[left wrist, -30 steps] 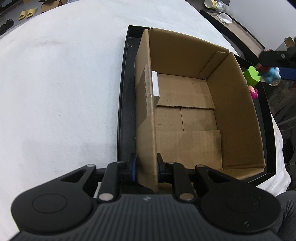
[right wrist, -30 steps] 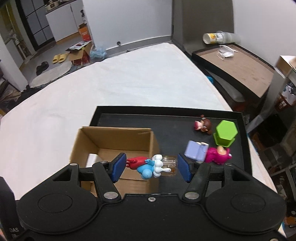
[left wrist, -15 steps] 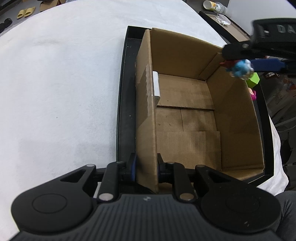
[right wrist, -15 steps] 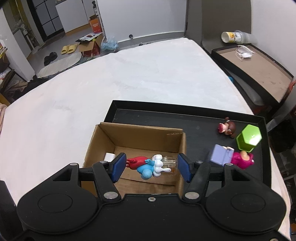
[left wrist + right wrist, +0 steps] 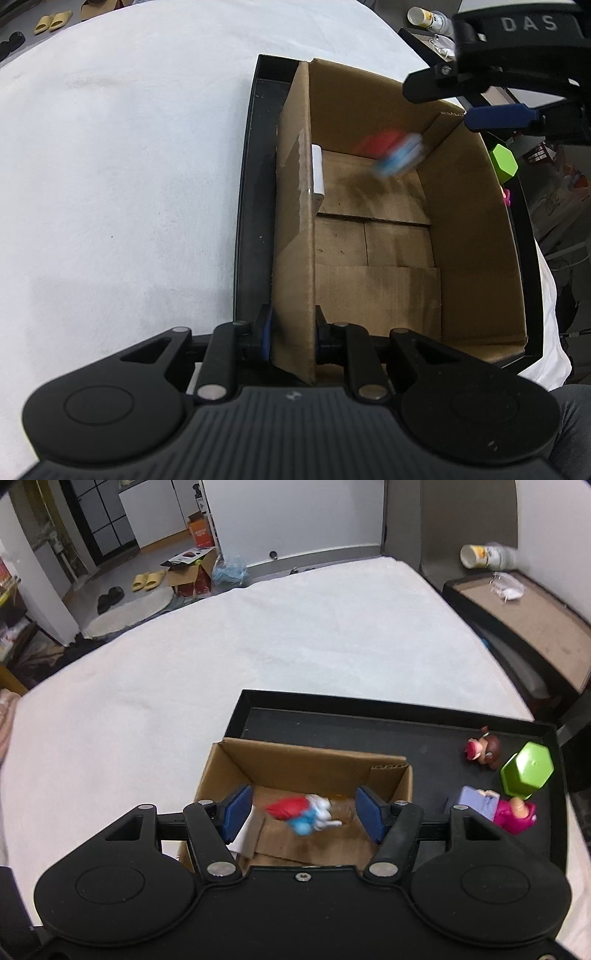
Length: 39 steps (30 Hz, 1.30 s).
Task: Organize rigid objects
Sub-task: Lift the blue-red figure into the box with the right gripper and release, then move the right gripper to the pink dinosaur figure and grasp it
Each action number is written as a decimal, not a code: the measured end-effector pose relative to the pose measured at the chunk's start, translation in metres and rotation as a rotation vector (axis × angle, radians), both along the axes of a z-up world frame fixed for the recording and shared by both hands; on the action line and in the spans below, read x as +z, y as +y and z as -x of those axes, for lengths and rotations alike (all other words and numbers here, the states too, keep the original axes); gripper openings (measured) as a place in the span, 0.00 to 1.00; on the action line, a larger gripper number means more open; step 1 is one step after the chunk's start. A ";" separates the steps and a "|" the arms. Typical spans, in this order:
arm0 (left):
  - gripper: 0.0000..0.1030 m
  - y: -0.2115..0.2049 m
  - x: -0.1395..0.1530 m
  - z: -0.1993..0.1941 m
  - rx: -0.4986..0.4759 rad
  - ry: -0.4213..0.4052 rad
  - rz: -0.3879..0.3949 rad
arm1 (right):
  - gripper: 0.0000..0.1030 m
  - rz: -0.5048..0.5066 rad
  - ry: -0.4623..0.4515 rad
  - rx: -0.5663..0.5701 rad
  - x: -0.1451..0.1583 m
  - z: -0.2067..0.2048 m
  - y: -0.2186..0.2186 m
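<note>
Both grippers are chunky matte black plastic: the left gripper [image 5: 291, 338] has a ribbed housing, round embossed discs and silver pivot screws; the right gripper [image 5: 303, 814] has blue finger pads [image 5: 238, 812], with "DAS" printed on its side.

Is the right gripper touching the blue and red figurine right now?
Apart. In the right wrist view the blurred figurine sits between the open right gripper with gaps either side, over the cardboard box.

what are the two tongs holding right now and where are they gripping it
The left tongs clamp the box by its near wall. The right tongs are open and hold nothing; the blurred figurine is loose between their fingers.
</note>
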<state>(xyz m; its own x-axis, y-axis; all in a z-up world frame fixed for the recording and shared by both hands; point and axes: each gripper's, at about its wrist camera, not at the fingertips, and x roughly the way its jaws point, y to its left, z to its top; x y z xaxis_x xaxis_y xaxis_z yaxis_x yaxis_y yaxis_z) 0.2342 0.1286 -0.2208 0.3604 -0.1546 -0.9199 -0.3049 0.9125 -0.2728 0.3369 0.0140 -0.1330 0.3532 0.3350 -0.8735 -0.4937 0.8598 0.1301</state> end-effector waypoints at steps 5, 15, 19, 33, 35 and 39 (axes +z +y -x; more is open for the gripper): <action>0.19 0.000 0.001 0.000 0.005 0.001 -0.002 | 0.61 -0.024 0.014 -0.024 0.003 -0.001 -0.017; 0.19 -0.004 0.005 -0.002 0.007 0.007 -0.015 | 0.62 -0.036 0.028 -0.087 0.006 -0.002 -0.059; 0.19 -0.006 0.005 -0.002 0.009 0.010 -0.020 | 0.65 -0.041 0.024 -0.103 0.009 -0.001 -0.077; 0.19 -0.007 0.014 0.006 0.021 -0.019 -0.035 | 0.72 -0.043 0.010 -0.175 0.005 -0.007 -0.133; 0.19 -0.008 0.016 0.007 0.022 -0.026 -0.041 | 0.72 -0.044 0.009 -0.190 0.003 -0.008 -0.140; 0.18 -0.009 0.017 0.007 0.019 -0.031 -0.051 | 0.72 -0.050 0.010 -0.208 -0.003 -0.010 -0.154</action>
